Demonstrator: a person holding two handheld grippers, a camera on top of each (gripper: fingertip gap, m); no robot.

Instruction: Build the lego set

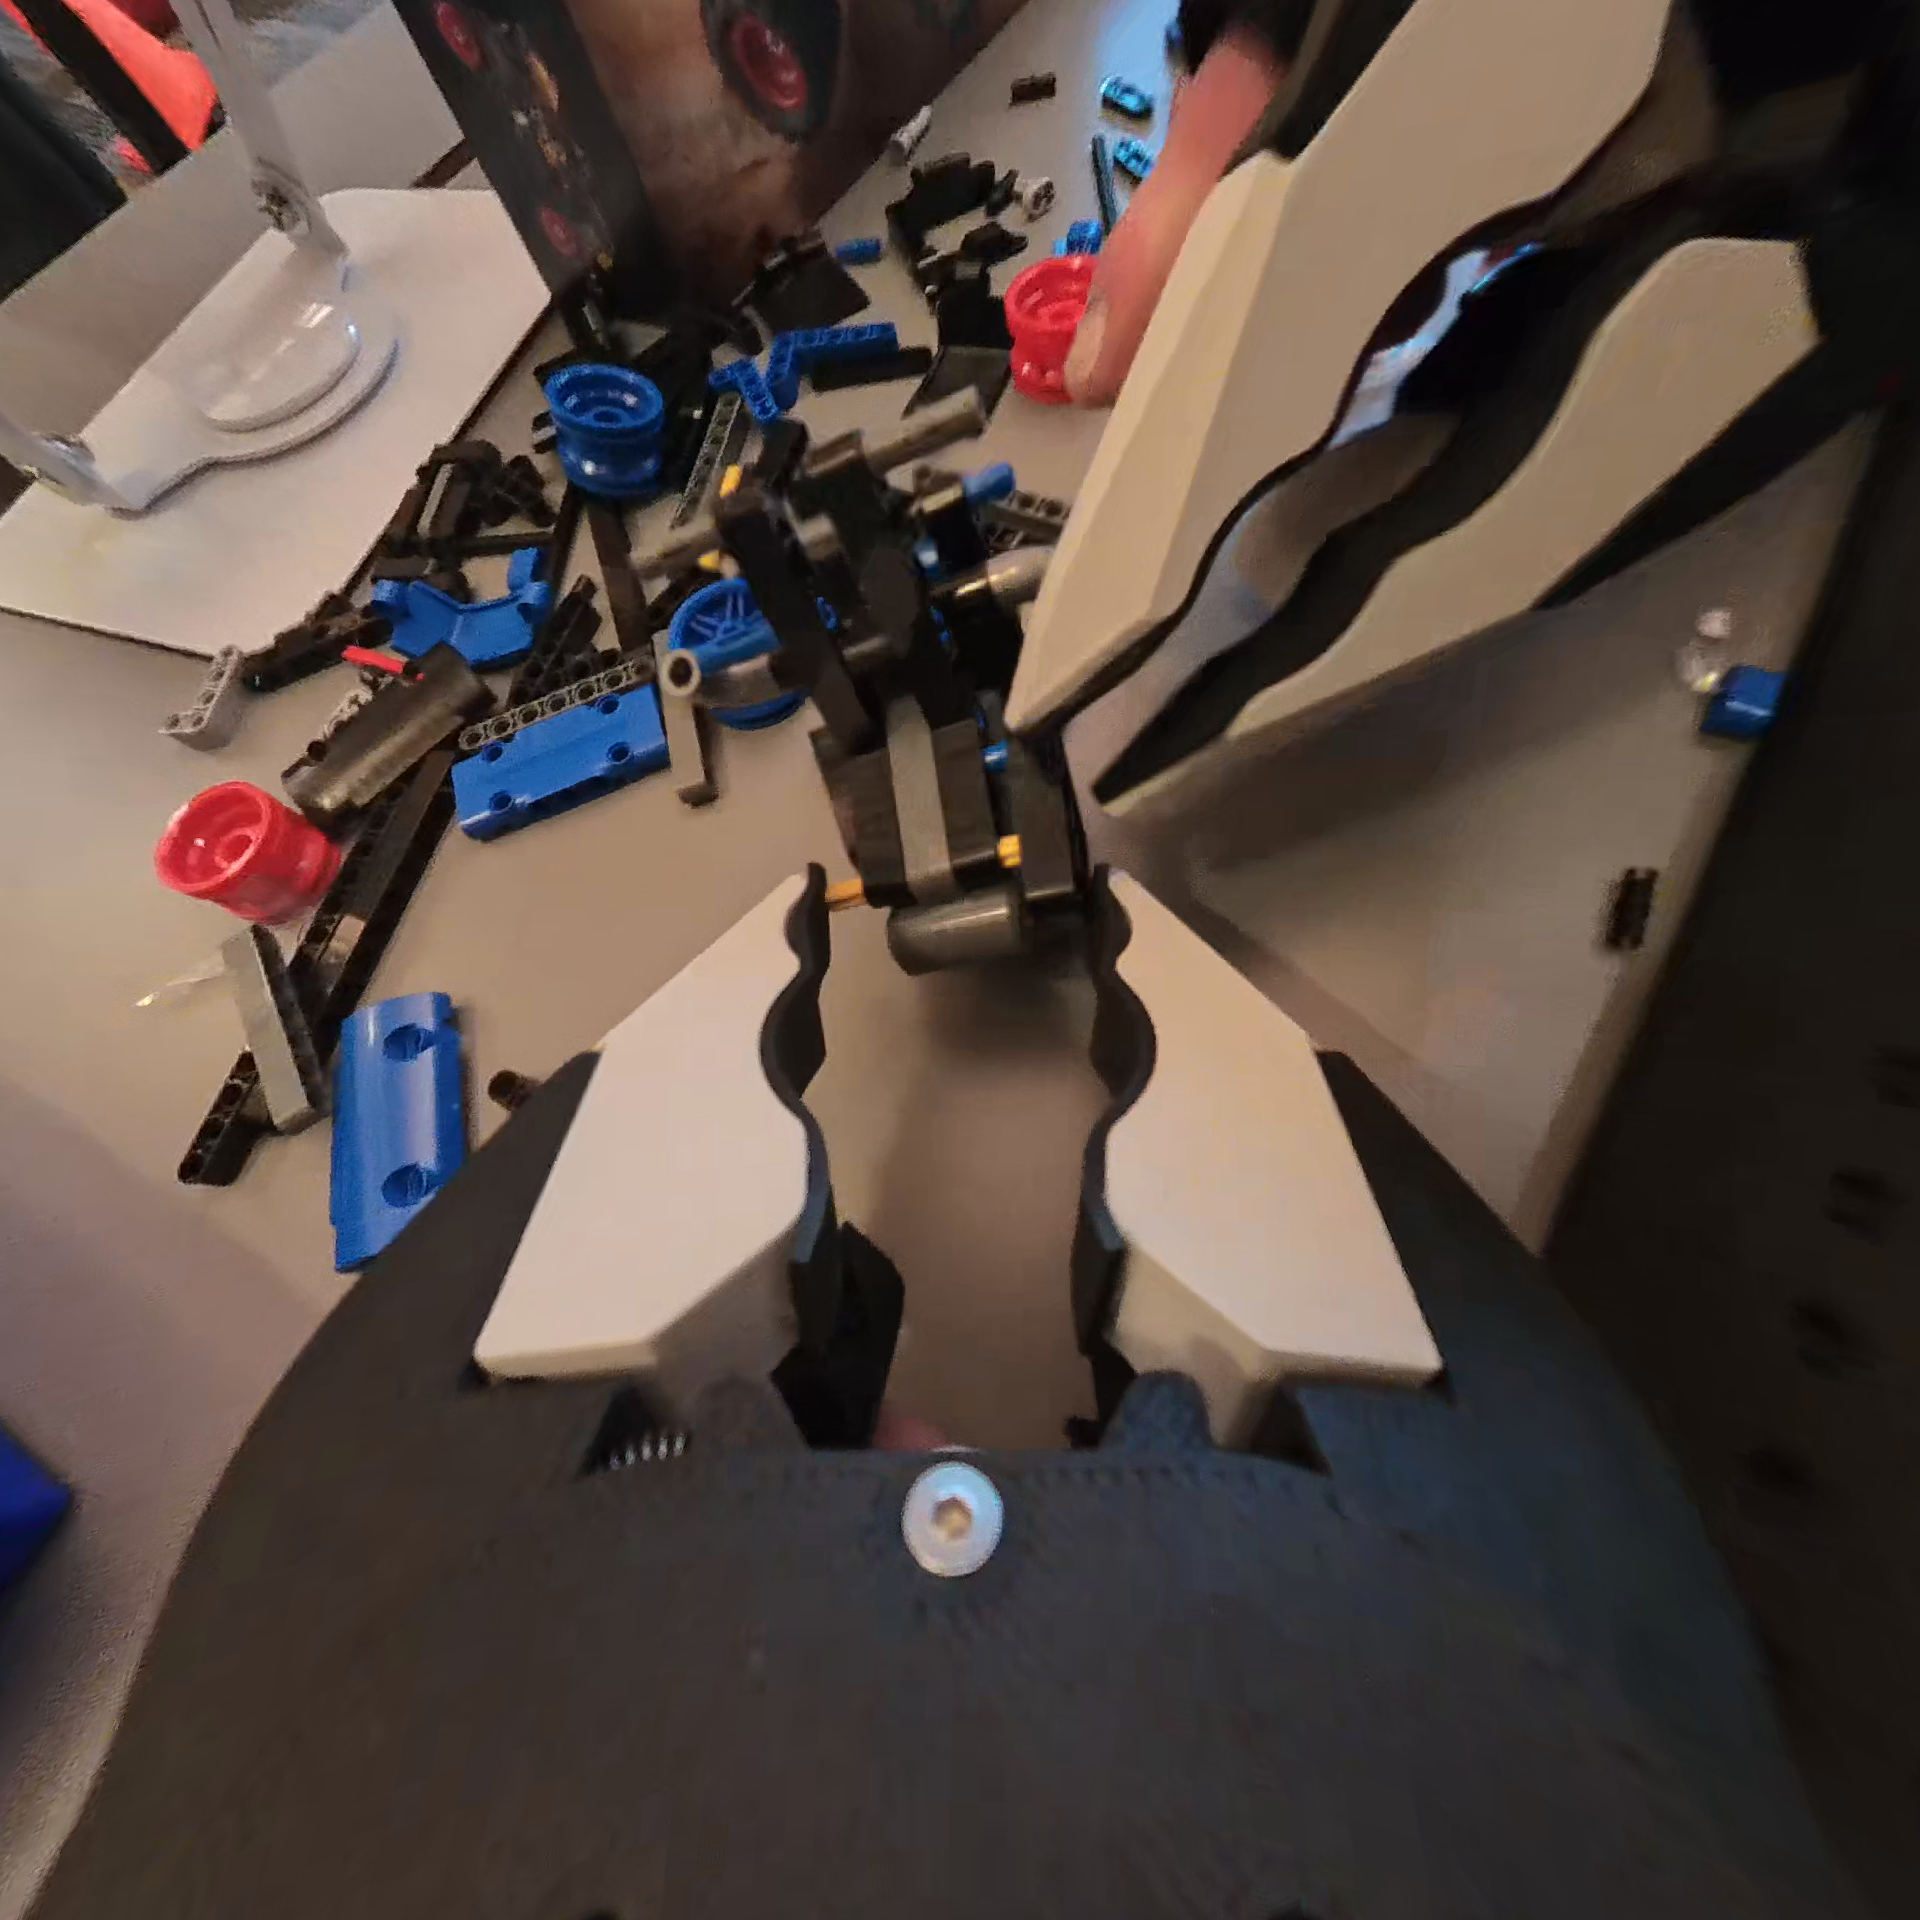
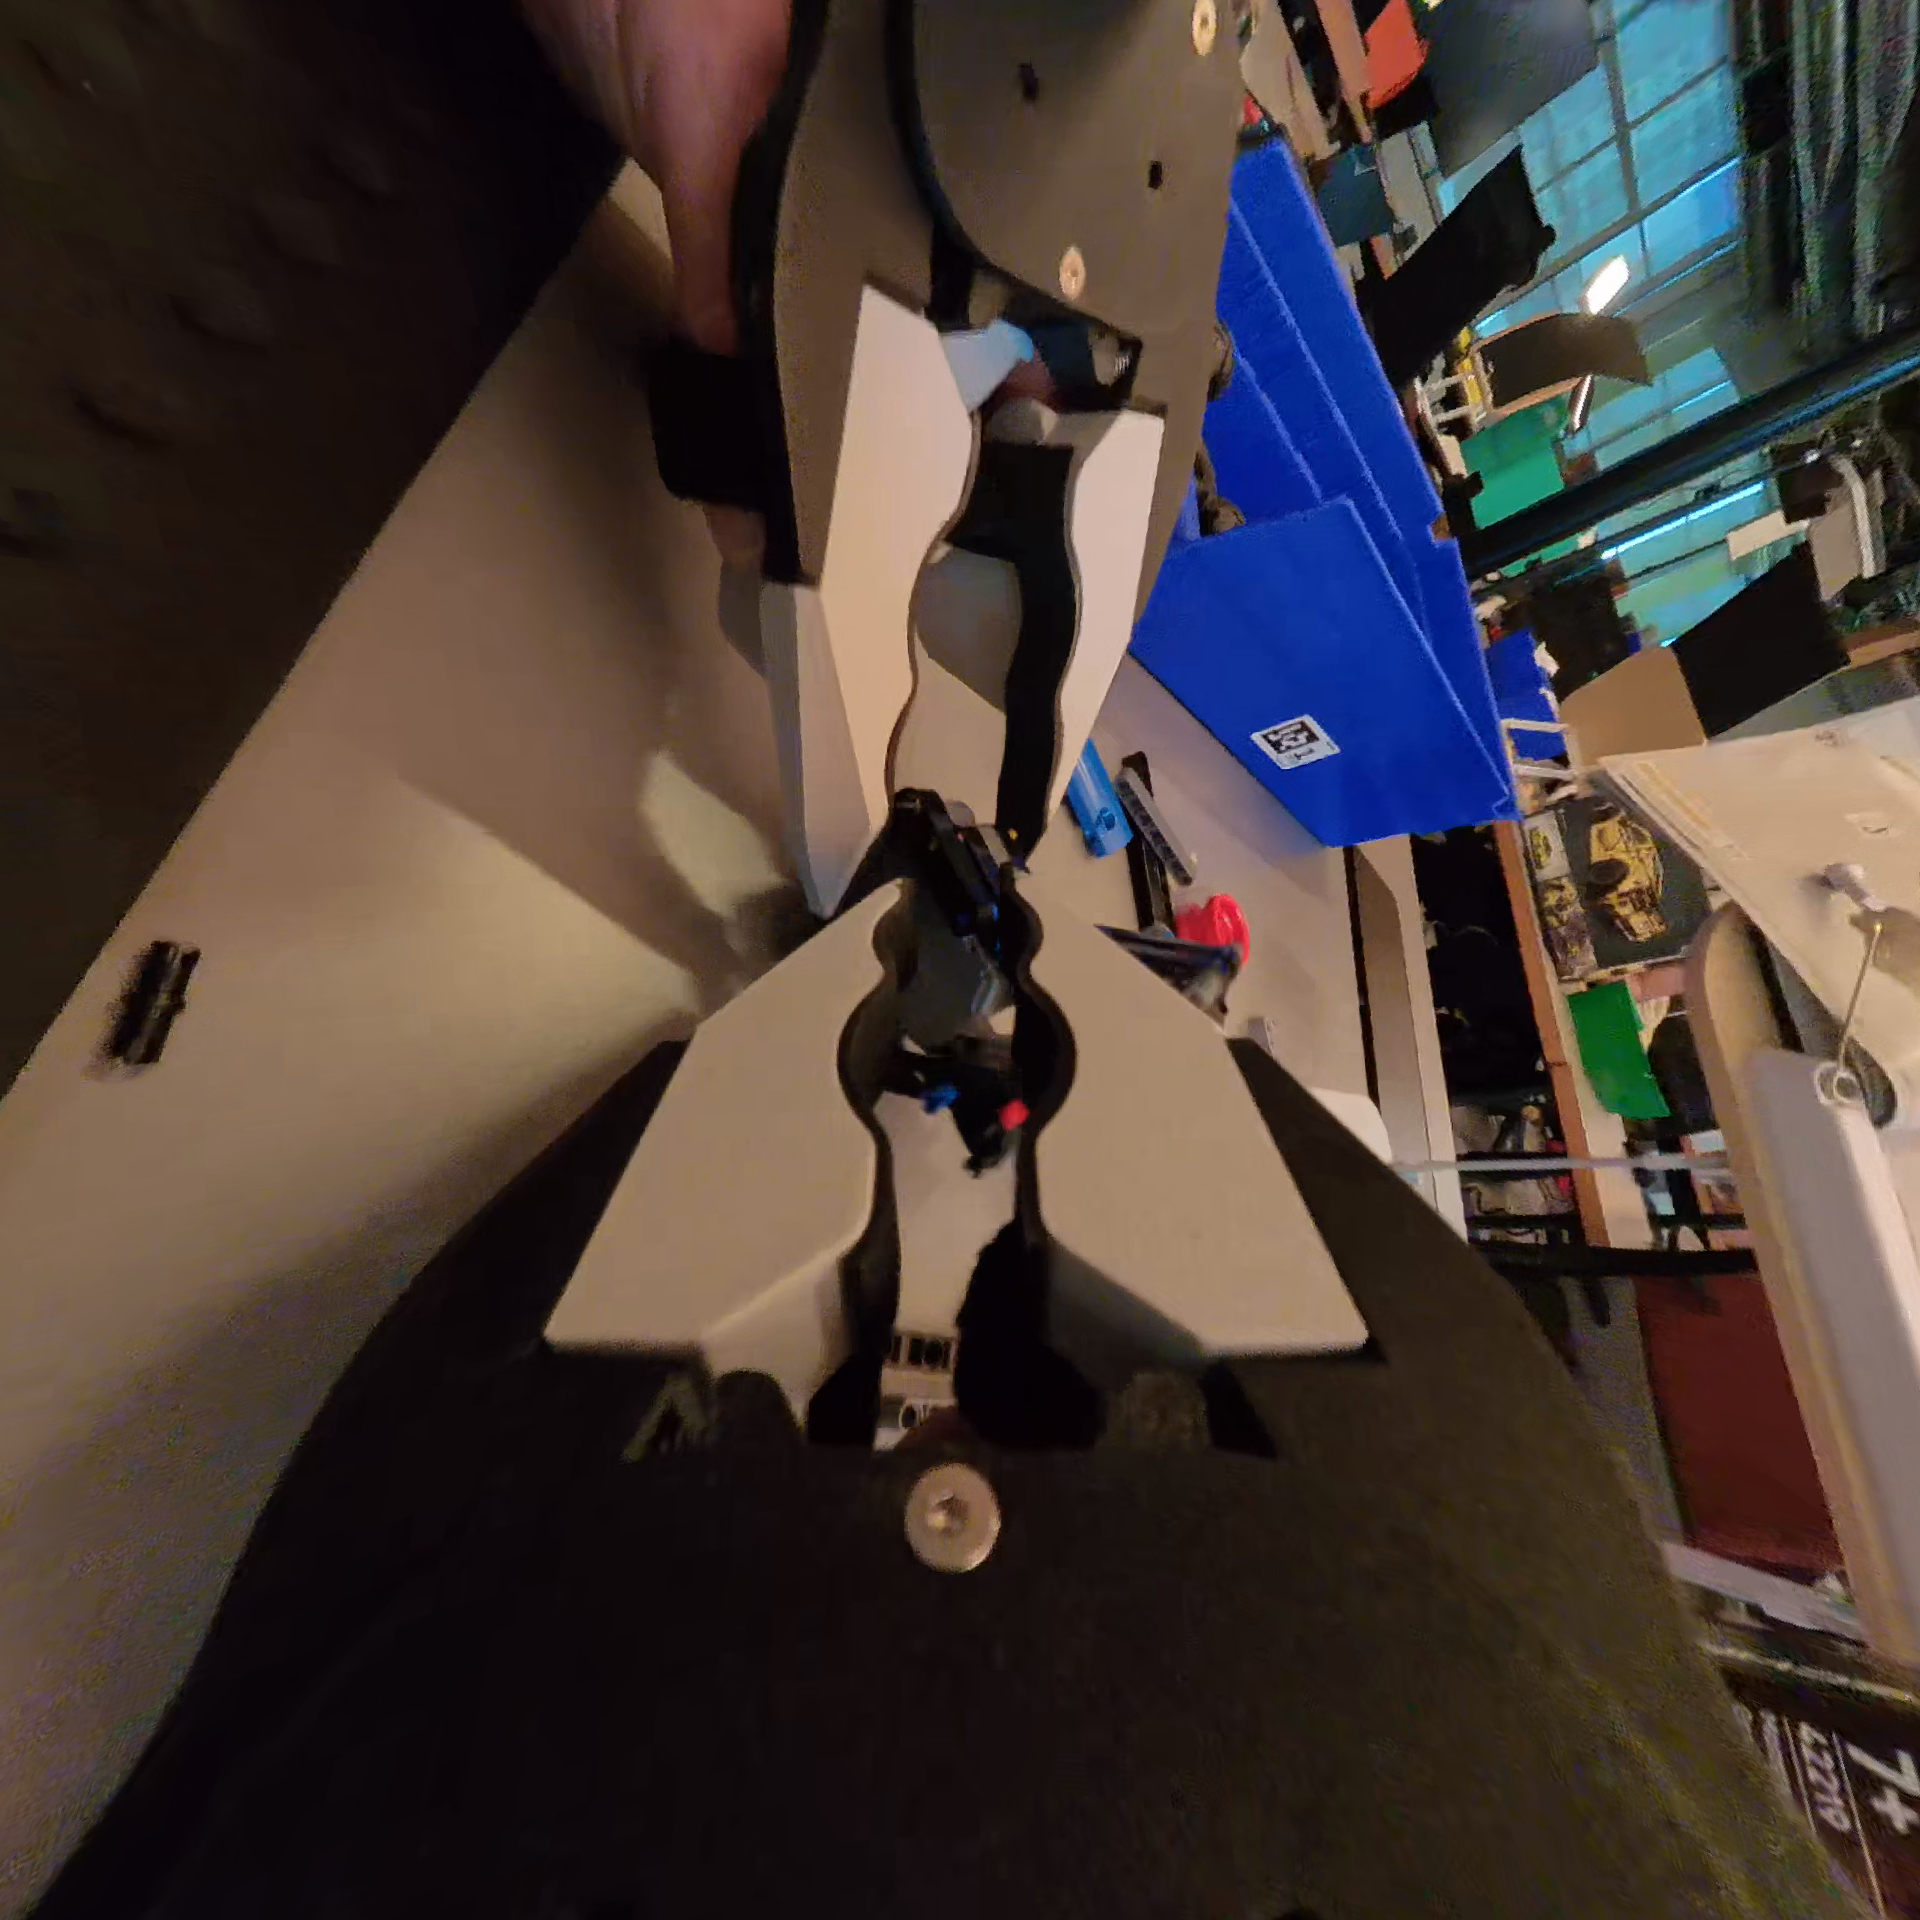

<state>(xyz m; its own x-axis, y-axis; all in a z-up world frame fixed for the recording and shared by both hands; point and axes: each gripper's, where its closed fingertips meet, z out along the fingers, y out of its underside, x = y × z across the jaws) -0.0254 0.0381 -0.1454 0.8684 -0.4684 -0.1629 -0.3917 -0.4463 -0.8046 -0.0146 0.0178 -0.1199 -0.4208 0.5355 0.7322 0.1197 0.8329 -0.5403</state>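
Note:
A black and grey lego assembly (image 1: 914,748) with small blue and yellow pins is held above the grey table (image 1: 644,935). My left gripper (image 1: 961,883) has its fingertips pressed on the assembly's near end, one at each side. My right gripper (image 1: 1060,753) comes in from the right and clamps the same assembly. In the right wrist view my right gripper (image 2: 956,914) is shut on the assembly (image 2: 951,966). The left gripper (image 2: 930,862) meets it from above. The rest of the assembly is hidden between the fingers.
Loose pieces lie to the left: blue wheel hubs (image 1: 603,426), red hubs (image 1: 244,852), blue panels (image 1: 400,1122), black beams (image 1: 353,935). The set's box (image 1: 644,135) and a white stand (image 1: 281,312) are at the back. Blue bins (image 2: 1320,665) stand beyond the table.

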